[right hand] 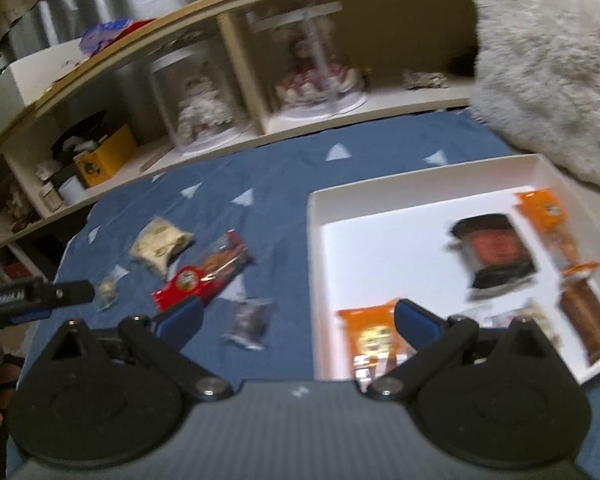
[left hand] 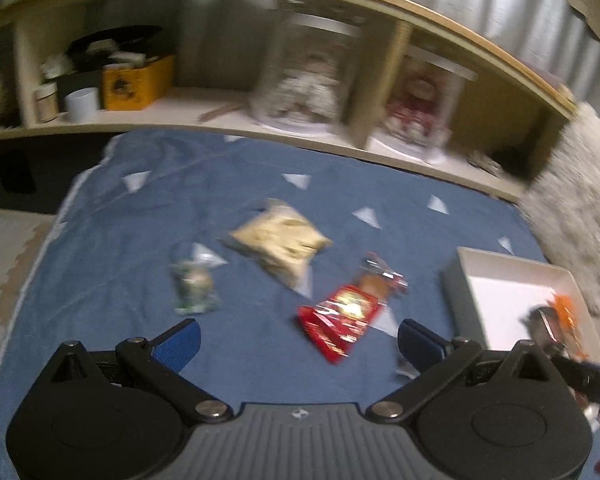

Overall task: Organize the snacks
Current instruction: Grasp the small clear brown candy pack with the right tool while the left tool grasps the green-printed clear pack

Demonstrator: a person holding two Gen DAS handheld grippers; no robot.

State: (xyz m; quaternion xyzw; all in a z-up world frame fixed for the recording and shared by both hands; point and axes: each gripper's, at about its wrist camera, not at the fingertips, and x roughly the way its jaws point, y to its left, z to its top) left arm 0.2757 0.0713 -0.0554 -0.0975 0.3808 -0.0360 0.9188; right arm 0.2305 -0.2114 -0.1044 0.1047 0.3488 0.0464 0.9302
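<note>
Left gripper spread wide with nothing between its blue-padded fingers, held above a blue cloth patterned with pale triangles. On the cloth ahead of it lie a red snack packet, a beige snack bag and a small green packet, each apart from the others. Right gripper likewise wide open and holding nothing, poised over the near left edge of a white tray. Inside the tray: a dark packet near the middle, an orange packet at the near left corner, and an orange-topped packet and a brown bar along the right wall. A small dark packet lies on the cloth just left of the tray. Behind the cloth, a wooden shelf holds clear domed cases; both views are motion-blurred.
</note>
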